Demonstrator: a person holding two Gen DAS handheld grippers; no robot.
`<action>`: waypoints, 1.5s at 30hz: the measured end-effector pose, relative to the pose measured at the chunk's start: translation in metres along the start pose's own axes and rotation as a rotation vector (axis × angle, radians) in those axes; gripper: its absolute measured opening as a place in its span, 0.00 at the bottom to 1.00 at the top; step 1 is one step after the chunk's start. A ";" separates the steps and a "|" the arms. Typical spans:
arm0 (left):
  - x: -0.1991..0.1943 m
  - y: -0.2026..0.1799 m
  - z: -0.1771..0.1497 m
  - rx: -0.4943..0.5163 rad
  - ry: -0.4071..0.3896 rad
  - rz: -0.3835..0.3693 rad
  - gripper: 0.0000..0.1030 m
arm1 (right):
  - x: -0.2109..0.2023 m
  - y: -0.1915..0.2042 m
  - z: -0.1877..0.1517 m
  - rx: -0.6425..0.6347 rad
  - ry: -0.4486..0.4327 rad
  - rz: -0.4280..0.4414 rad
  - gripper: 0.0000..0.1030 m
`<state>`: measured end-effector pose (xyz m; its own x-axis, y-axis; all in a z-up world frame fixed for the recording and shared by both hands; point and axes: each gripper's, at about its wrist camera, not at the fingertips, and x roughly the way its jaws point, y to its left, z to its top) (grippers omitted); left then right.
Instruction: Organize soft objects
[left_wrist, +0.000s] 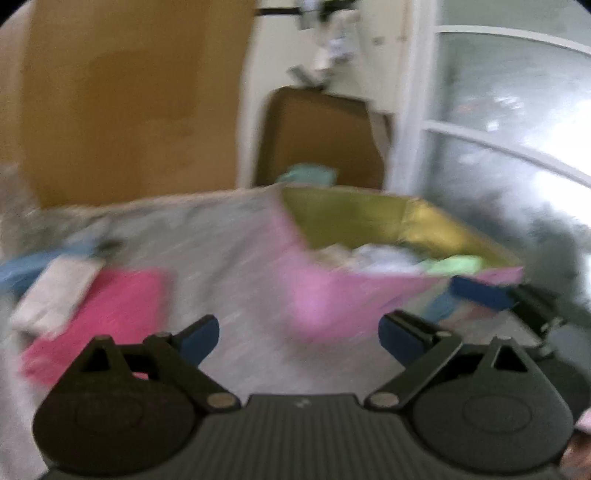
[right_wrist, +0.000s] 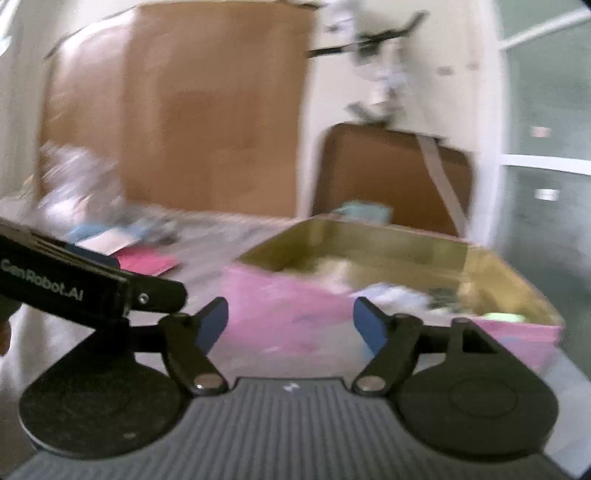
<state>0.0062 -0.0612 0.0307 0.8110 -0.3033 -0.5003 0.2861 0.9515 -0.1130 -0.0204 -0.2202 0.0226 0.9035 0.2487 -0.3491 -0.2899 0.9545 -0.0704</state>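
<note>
Both wrist views, blurred by motion, are showing a task that appears partly complete. A pink box (left_wrist: 332, 295) with a gold lining is standing on the grey counter (left_wrist: 229, 251), and it is already holding several soft pieces (left_wrist: 391, 258), among them white, pale blue and light green ones; exactly what they are cannot be told through the blur. Well apart from the box, at the far left of the counter, a flat pink cloth (left_wrist: 122, 299) is lying with a white folded piece (left_wrist: 55, 291) resting on it and something blue beside it, so these seem to be awaiting sorting. The left gripper (left_wrist: 299, 336) is carrying its blue-padded fingers spread wide with nothing between them, and the right gripper (right_wrist: 290, 325), facing the box's near wall, is doing likewise. Judged from this layout, the next pickup is probably lying among the leftover pieces at the left.
</note>
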 end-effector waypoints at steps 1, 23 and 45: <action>-0.004 0.013 -0.008 -0.021 0.018 0.035 0.94 | 0.005 0.009 0.000 -0.023 0.028 0.041 0.76; -0.083 0.174 -0.056 -0.380 -0.137 0.365 0.95 | 0.219 0.123 0.089 0.380 0.365 0.432 0.67; -0.084 0.170 -0.056 -0.346 -0.174 0.333 0.99 | 0.025 0.014 0.015 0.517 0.259 0.371 0.04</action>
<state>-0.0421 0.1292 0.0056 0.9109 0.0435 -0.4104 -0.1645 0.9503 -0.2643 0.0033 -0.1980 0.0268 0.6503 0.5883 -0.4805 -0.3195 0.7858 0.5296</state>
